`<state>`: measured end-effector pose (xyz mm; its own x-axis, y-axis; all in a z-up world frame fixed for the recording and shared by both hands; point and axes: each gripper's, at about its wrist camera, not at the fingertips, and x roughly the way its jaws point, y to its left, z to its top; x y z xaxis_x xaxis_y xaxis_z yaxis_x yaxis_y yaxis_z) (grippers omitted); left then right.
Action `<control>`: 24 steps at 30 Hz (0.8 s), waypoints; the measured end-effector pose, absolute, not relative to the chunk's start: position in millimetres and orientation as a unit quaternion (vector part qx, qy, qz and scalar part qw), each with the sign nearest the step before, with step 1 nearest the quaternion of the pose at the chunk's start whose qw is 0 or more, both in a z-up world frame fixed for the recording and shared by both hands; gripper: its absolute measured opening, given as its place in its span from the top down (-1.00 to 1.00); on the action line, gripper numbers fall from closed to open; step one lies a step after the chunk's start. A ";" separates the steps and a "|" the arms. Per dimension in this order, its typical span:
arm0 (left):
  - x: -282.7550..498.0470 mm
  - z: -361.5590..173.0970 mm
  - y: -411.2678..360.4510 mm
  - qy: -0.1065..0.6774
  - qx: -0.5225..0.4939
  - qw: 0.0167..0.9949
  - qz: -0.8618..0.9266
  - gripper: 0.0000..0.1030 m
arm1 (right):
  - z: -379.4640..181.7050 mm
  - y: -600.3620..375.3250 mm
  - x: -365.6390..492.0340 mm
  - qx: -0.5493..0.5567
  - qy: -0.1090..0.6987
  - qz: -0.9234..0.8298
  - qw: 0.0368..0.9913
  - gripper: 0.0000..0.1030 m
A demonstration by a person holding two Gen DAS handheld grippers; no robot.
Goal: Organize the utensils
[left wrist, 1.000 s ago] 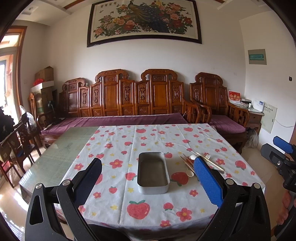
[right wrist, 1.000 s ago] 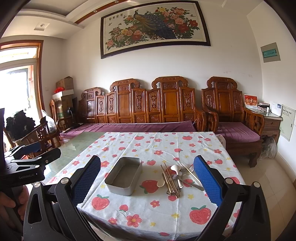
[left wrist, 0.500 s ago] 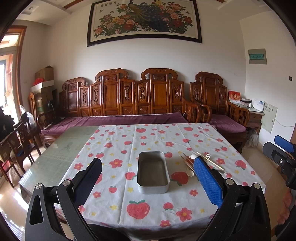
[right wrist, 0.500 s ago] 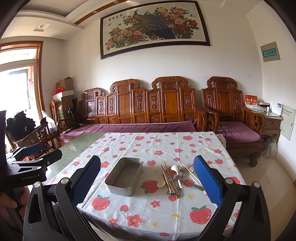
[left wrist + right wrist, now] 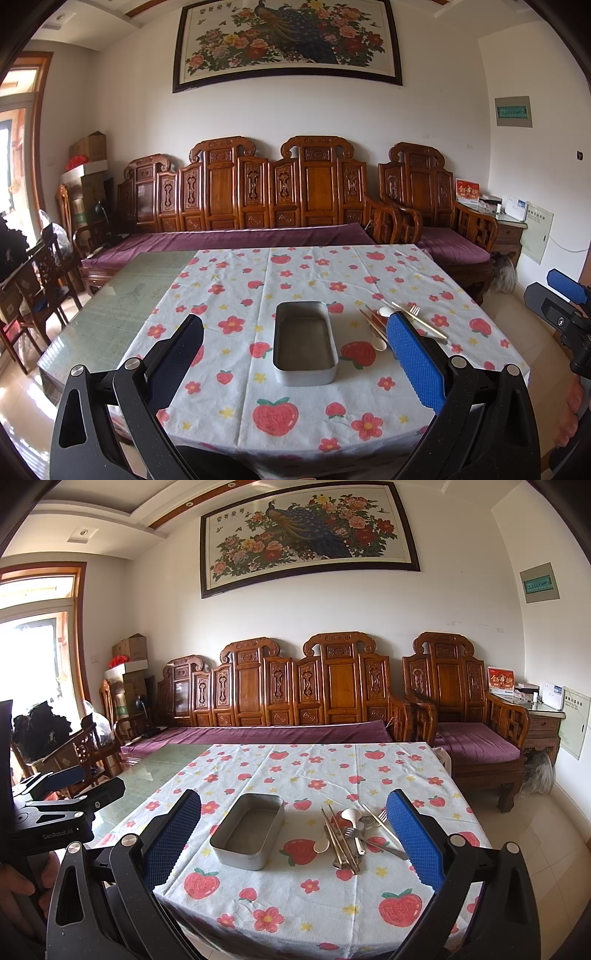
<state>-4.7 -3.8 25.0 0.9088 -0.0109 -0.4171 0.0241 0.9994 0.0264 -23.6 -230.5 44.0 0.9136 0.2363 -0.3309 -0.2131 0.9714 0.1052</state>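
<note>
Right wrist view: the right gripper (image 5: 293,830) and the left gripper (image 5: 295,354) both hang wide open and empty above the tabletop (image 5: 369,775). Loose utensils (image 5: 351,836) lie just right of an empty metal tin (image 5: 248,830). Nothing sorted yet; next, likely pinch one utensil.

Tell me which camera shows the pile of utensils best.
The right wrist view. There the utensils lie in the open between the open fingers, right of the tin, so chopsticks, forks and spoons can be told apart. In the left wrist view the utensils look smaller, and the blue finger hides part of the pile.
</note>
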 end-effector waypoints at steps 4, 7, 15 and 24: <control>-4.7 26.3 -3.8 0.214 0.015 0.977 -0.009 -0.87 | 44.0 -230.5 -24.2 0.033 0.173 0.115 0.978 -0.95; -4.7 26.4 -4.0 0.213 0.015 0.977 -0.009 -0.87 | 43.4 -231.0 -24.0 0.033 0.172 0.115 0.978 -0.95; -4.1 25.6 -5.1 0.213 0.015 0.977 -0.009 -0.87 | 43.9 -230.5 -24.4 0.034 0.172 0.116 0.978 -0.95; -4.9 30.2 -9.4 0.215 0.015 0.976 -0.009 -0.87 | 44.9 -229.8 -25.3 0.034 0.172 0.116 0.978 -0.95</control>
